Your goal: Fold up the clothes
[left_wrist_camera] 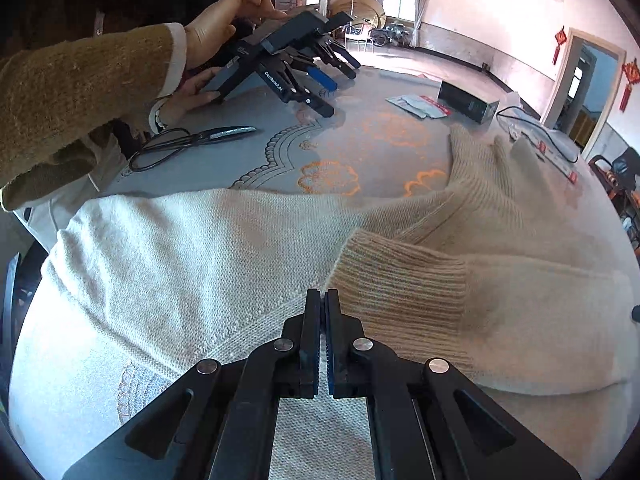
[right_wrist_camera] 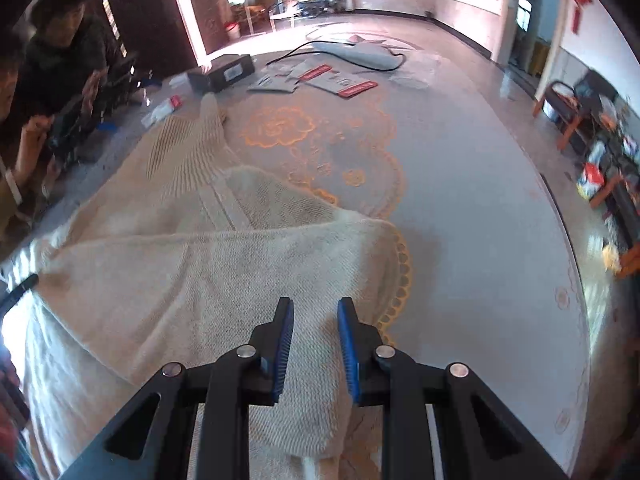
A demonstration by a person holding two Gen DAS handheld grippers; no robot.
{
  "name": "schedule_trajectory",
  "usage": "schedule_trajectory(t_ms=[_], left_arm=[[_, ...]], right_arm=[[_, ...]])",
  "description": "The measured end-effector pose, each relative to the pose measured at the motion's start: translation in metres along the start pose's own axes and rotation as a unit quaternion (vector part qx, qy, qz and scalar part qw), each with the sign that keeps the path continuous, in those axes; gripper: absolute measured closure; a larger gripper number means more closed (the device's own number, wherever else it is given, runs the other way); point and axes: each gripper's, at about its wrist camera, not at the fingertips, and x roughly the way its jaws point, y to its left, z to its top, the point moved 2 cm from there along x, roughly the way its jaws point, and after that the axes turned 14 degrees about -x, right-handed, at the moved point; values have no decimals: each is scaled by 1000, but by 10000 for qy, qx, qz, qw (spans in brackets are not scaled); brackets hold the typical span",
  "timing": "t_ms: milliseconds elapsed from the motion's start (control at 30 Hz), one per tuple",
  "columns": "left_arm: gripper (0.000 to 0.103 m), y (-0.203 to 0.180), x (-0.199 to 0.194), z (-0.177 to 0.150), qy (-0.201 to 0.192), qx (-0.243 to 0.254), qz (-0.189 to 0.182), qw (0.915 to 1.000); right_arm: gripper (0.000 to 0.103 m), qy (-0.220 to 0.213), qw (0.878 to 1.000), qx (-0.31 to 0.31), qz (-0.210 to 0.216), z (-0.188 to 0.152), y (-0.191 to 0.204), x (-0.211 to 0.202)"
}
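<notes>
A cream knit sweater [left_wrist_camera: 208, 264] lies spread on the grey patterned table, with one ribbed cuff [left_wrist_camera: 404, 276] folded over its body. My left gripper [left_wrist_camera: 322, 294] hovers over it with its jaws closed, just left of the cuff; nothing shows between the pads. In the right wrist view the same sweater [right_wrist_camera: 192, 276] fills the lower left, its folded edge reaching the middle. My right gripper [right_wrist_camera: 315, 304] is open above that edge, with nothing between its fingers.
Another person's hands hold a spare pair of grippers [left_wrist_camera: 296, 64] at the far left of the table [left_wrist_camera: 360, 136]. Black scissors [left_wrist_camera: 192, 140] lie near them. A black box [left_wrist_camera: 468, 102], leaflets [right_wrist_camera: 340, 80] and a cable [left_wrist_camera: 548, 136] lie at the far side. Furniture [right_wrist_camera: 600, 152] stands at right.
</notes>
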Motion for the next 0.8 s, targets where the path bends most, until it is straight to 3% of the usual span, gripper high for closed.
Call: schedule_trajectory(t_ms=[167, 200, 267, 300, 333, 400, 467, 533, 667, 733, 800], left_arm=[[94, -8, 10, -8, -103, 498, 331, 9982], [88, -7, 9, -7, -120, 526, 371, 9979], [65, 0, 6, -5, -197, 456, 470, 9977], [42, 6, 3, -3, -242, 330, 486, 9980], [29, 13, 0, -1, -281, 194, 489, 9982], [28, 28, -7, 3, -288, -102, 404, 9987], [27, 44, -14, 6, -261, -371, 315, 9985], [24, 61, -20, 8, -148, -532, 312, 9980], [24, 118, -38, 11, -15, -1249, -22, 9922], [24, 160, -40, 10, 177, -1996, -465, 9786], [24, 208, -39, 8, 374, -2867, -829, 9537]], right_arm=[[81, 319, 9994, -37, -86, -5, -15, 18], [81, 329, 9992, 43, -223, -6, -18, 14], [78, 185, 9991, 215, -323, -8, -20, 1], [78, 11, 9994, 282, -192, -9, -17, -6], [78, -81, 9997, 226, 40, -9, -8, -9], [79, -137, 9990, -75, 425, -10, 16, -11], [79, 102, 9979, -597, 218, -13, 40, -1], [78, 313, 9968, -739, 49, -16, 47, 10], [78, 355, 9986, -213, 318, -15, 38, 6], [78, 418, 9984, -254, 276, -16, 42, 5], [78, 440, 9981, -358, 220, -16, 51, 2]])
